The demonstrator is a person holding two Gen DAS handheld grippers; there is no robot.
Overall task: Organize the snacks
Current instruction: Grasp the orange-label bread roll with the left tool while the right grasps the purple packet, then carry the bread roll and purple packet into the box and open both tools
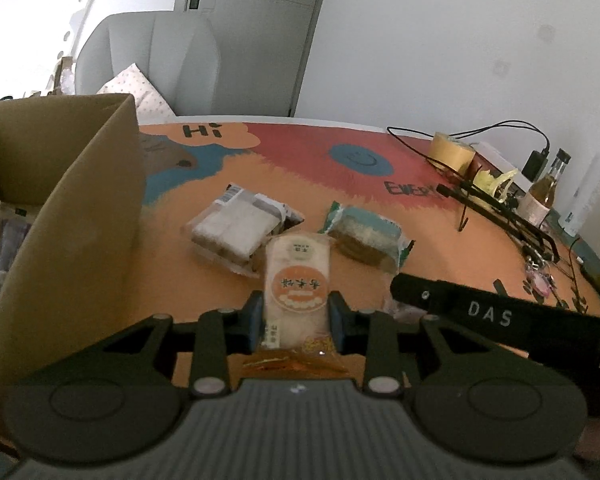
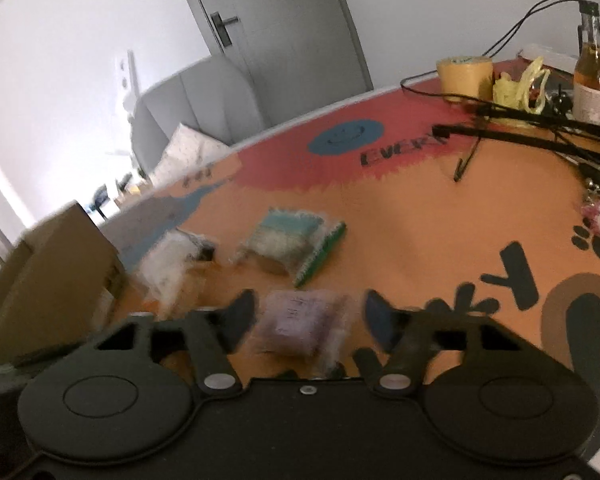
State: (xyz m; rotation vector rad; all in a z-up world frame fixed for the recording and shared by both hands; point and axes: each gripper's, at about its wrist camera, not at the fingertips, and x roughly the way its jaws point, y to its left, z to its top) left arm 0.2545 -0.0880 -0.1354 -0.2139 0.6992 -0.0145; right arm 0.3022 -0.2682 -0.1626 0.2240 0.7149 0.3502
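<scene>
My left gripper (image 1: 296,316) is shut on a white snack packet with an orange round label (image 1: 298,280), held above the table beside the cardboard box (image 1: 80,240). A white wrapped cake (image 1: 236,228) and a teal-green wrapped cake (image 1: 366,236) lie on the table beyond it. In the blurred right wrist view, my right gripper (image 2: 310,316) is open around a purple snack packet (image 2: 300,324) lying on the table. The teal-green cake (image 2: 292,240), the white cake (image 2: 168,264) and the box (image 2: 52,280) show further off.
The orange and red table mat (image 1: 340,184) covers the table. At the right stand a tape roll (image 1: 450,152), a bottle (image 1: 544,188), cables, black sticks and a key ring. A black bar marked DAS (image 1: 492,312) reaches in from the right. A grey chair (image 1: 152,60) stands behind.
</scene>
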